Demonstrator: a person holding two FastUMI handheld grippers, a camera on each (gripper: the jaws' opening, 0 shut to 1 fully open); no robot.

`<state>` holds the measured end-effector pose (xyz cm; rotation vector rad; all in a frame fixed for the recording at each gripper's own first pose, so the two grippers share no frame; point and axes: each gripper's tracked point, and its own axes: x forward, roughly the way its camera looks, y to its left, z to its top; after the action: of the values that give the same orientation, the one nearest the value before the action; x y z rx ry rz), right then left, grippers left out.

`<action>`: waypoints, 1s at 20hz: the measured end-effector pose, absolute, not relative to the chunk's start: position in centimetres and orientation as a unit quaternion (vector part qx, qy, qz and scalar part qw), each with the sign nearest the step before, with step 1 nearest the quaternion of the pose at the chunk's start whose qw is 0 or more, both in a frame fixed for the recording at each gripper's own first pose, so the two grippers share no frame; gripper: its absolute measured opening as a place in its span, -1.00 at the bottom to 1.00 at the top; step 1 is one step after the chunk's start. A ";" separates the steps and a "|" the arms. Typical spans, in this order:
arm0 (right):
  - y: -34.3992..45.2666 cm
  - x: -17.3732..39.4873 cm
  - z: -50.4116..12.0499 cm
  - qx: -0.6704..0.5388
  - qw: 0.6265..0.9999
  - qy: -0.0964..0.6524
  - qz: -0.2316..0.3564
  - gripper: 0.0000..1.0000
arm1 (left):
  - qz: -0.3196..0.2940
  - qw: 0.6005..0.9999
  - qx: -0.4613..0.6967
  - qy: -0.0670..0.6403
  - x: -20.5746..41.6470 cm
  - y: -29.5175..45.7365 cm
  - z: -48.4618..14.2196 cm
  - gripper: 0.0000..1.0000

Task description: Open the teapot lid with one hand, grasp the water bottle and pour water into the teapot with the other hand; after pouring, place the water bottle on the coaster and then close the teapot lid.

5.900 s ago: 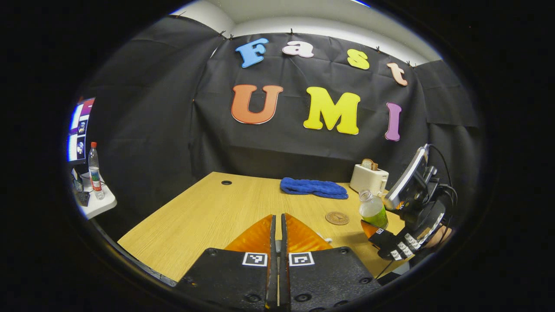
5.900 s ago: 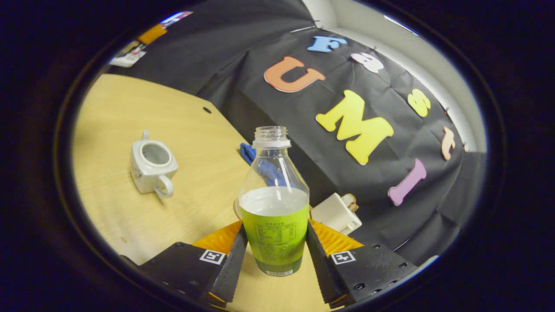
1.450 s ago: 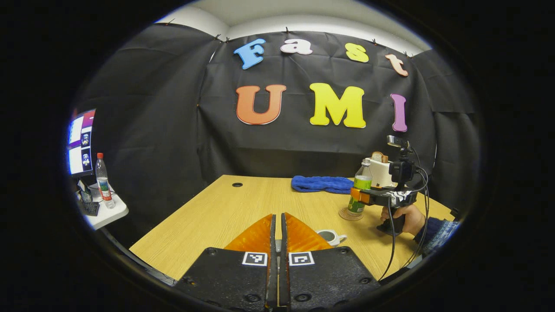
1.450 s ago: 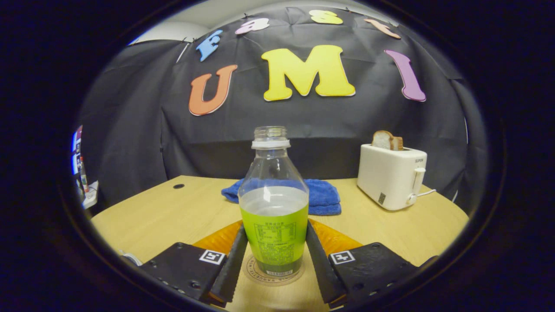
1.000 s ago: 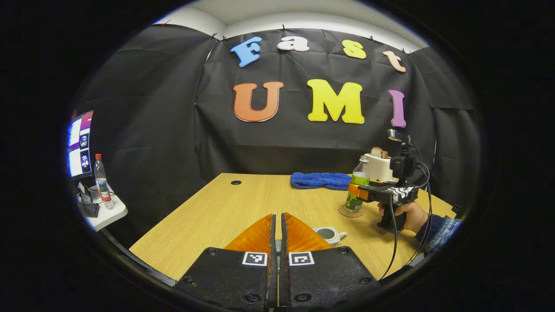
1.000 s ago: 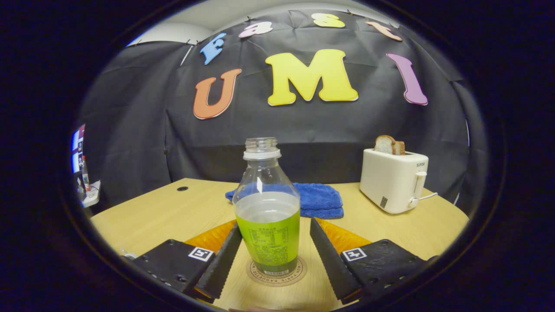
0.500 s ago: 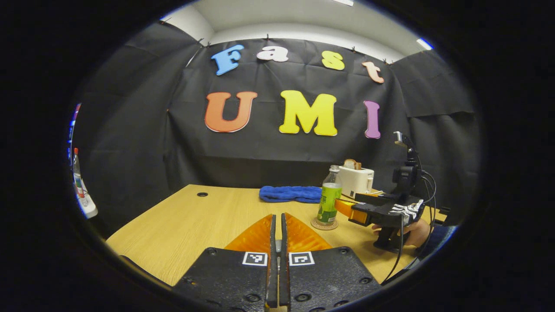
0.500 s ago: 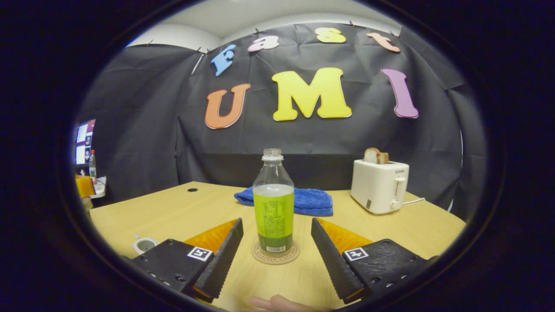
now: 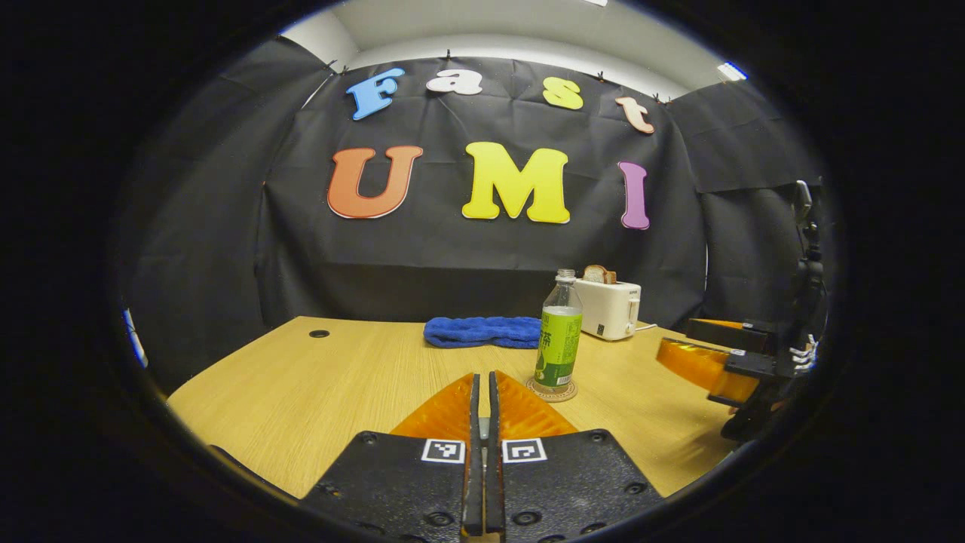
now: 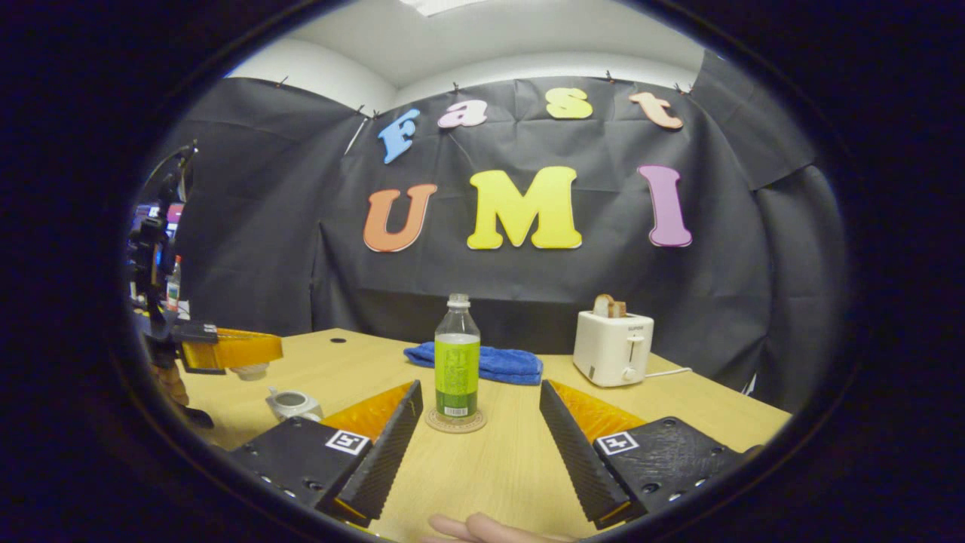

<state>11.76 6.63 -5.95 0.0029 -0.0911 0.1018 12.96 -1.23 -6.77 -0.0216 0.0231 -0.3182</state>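
One brittle lid (image 10: pixel 251 370) sits clamped in your left hand-held gripper (image 10: pixel 252 353); right hand-held gripper (image 10: pixel 479 430) gapes empty; lower gently onto teapot (image 10: pixel 294 405).

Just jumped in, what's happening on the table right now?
The water bottle stands upright on the coaster, and the right tongs are open, short of it, with nothing between the fingers. The left tongs are shut on the teapot lid, held up above the table. The teapot sits open below and to the side, so the lid is not yet back on.
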 end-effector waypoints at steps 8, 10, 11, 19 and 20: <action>2.6 8.5 -5.6 0.012 0.998 -0.044 0.047 0.87 | -0.124 0.991 -0.001 0.049 15.5 -1.6 -10.5 -0.92; 2.0 8.2 -5.0 0.007 0.998 -0.053 0.043 0.87 | -0.119 0.992 0.004 0.048 15.9 -1.6 -10.8 -0.92; 1.8 8.1 -4.6 0.003 0.997 -0.057 0.044 0.87 | -0.116 0.992 0.003 0.048 15.9 -1.5 -10.8 -0.92; 1.3 7.7 -4.0 0.018 0.996 -0.064 0.052 0.86 | -0.095 0.994 0.009 0.048 17.4 -1.6 -11.0 -0.92; 1.3 7.8 -3.9 0.017 0.996 -0.066 0.052 0.86 | -0.094 0.994 0.009 0.047 17.4 -1.7 -11.1 -0.92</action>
<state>7.77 1.25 -3.91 0.0347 -0.1316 0.1047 17.35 -1.70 -11.13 0.0188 0.0933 -0.1882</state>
